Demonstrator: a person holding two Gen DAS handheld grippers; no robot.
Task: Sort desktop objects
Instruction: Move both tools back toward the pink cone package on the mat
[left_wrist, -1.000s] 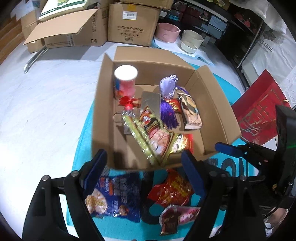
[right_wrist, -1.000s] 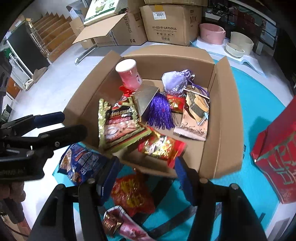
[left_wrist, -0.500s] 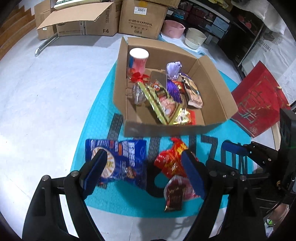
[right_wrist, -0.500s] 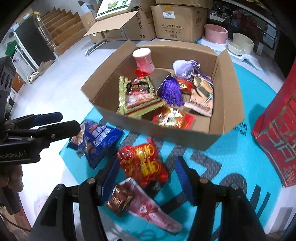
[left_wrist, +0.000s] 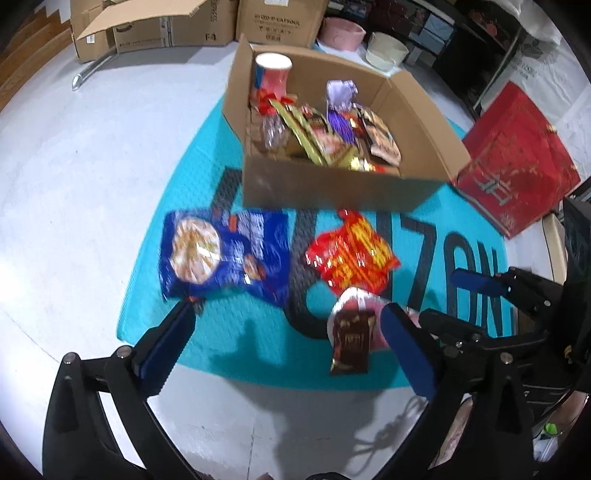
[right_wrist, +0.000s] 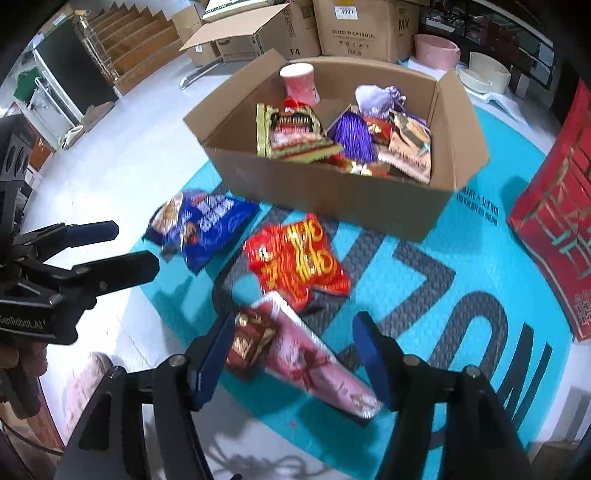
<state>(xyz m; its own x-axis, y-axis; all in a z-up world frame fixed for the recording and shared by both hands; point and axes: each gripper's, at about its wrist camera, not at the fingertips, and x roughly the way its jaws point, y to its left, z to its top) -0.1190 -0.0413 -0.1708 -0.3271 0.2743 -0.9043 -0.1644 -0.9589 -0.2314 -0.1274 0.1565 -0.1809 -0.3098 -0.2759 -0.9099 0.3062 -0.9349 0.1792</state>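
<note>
An open cardboard box (left_wrist: 332, 188) (right_wrist: 332, 195) full of snack packs, a pink cup and a purple pouch stands on a teal mat (left_wrist: 236, 332) (right_wrist: 461, 251). In front of it lie a blue snack bag (left_wrist: 221, 254) (right_wrist: 203, 225), a red snack bag (left_wrist: 351, 254) (right_wrist: 299, 262), a pink cone-shaped pack (right_wrist: 314, 362) and a small dark brown packet (left_wrist: 351, 339) (right_wrist: 247, 339). My left gripper (left_wrist: 288, 350) is open above the mat's near edge. My right gripper (right_wrist: 291, 362) is open above the pink pack and the brown packet.
A red gift bag (left_wrist: 517, 162) (right_wrist: 554, 236) lies right of the box. Cardboard cartons (left_wrist: 273, 22), a pink tub (left_wrist: 343, 31) and a cream tub (left_wrist: 386, 48) stand behind. Stairs (right_wrist: 129, 44) are at the far left. White floor (left_wrist: 74, 184) surrounds the mat.
Both grippers have drawn back from above the box toward me. The loose packs on the mat now lie in front of the open fingers.
</note>
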